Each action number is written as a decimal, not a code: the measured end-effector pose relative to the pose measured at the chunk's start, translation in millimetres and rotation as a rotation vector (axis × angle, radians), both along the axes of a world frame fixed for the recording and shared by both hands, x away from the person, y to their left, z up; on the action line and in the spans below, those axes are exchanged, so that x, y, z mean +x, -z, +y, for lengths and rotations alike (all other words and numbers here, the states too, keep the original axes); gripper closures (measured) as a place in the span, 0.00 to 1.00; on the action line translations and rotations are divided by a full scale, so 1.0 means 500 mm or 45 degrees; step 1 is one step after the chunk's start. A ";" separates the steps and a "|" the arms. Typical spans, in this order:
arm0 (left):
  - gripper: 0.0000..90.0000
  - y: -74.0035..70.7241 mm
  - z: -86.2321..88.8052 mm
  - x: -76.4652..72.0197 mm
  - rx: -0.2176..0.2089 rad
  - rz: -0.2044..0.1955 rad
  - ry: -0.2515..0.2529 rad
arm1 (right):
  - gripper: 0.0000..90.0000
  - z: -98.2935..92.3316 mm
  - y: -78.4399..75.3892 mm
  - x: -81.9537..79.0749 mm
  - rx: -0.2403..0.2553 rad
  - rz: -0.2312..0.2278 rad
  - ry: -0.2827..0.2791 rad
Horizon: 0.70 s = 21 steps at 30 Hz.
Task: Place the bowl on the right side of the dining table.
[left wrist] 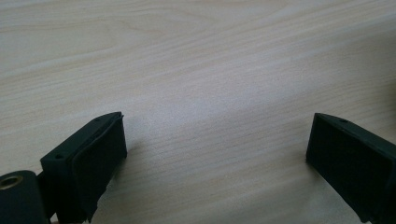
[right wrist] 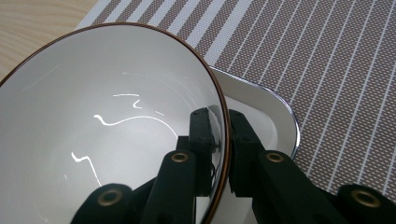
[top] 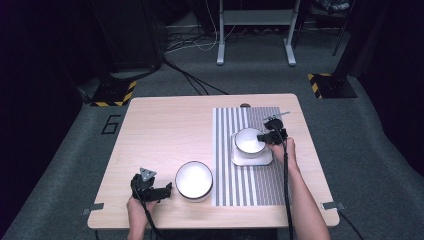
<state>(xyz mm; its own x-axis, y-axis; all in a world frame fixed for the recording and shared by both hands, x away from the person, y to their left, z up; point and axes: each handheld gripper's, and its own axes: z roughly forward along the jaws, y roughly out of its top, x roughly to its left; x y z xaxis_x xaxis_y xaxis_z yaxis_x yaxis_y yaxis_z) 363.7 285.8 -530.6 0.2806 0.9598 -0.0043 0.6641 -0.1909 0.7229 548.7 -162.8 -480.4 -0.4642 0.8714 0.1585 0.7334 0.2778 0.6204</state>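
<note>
A white bowl (top: 248,140) with a brown rim sits on a white square plate (top: 252,160) on the striped placemat (top: 250,185). My right gripper (top: 265,137) is shut on that bowl's right rim. In the right gripper view the bowl (right wrist: 93,140) tilts up off the plate (right wrist: 261,112), with one jaw inside the wall, one outside, and the gripper (right wrist: 223,154) pinching the rim. A second white bowl (top: 193,180) stands on the wood near the front edge. Just left of it my left gripper (top: 169,190) rests open. In the left gripper view that gripper (left wrist: 215,154) spans bare table.
The wooden table (top: 160,135) has free room on its left half and along the back. A small dark round thing (top: 245,105) sits at the table's far edge. Beyond the table lie floor cables (top: 195,80) and a grey stand (top: 255,30).
</note>
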 end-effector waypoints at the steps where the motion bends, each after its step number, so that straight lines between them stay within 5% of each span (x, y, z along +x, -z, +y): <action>1: 0.05 0.000 0.000 0.000 0.001 -0.002 0.000 | 0.91 0.000 0.000 0.000 0.000 -0.003 0.001; 21: 0.05 0.000 -0.001 0.000 0.000 0.000 -0.006 | 0.88 0.002 0.002 -0.006 -0.018 -0.021 -0.002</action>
<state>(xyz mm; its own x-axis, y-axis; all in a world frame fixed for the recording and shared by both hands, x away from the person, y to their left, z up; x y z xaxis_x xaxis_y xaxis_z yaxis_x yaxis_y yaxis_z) 363.8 285.3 -530.6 0.2759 0.9612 -0.0044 0.6652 -0.1876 0.7227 545.9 -161.9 -481.3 -0.4676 0.8730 0.1383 0.7229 0.2877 0.6282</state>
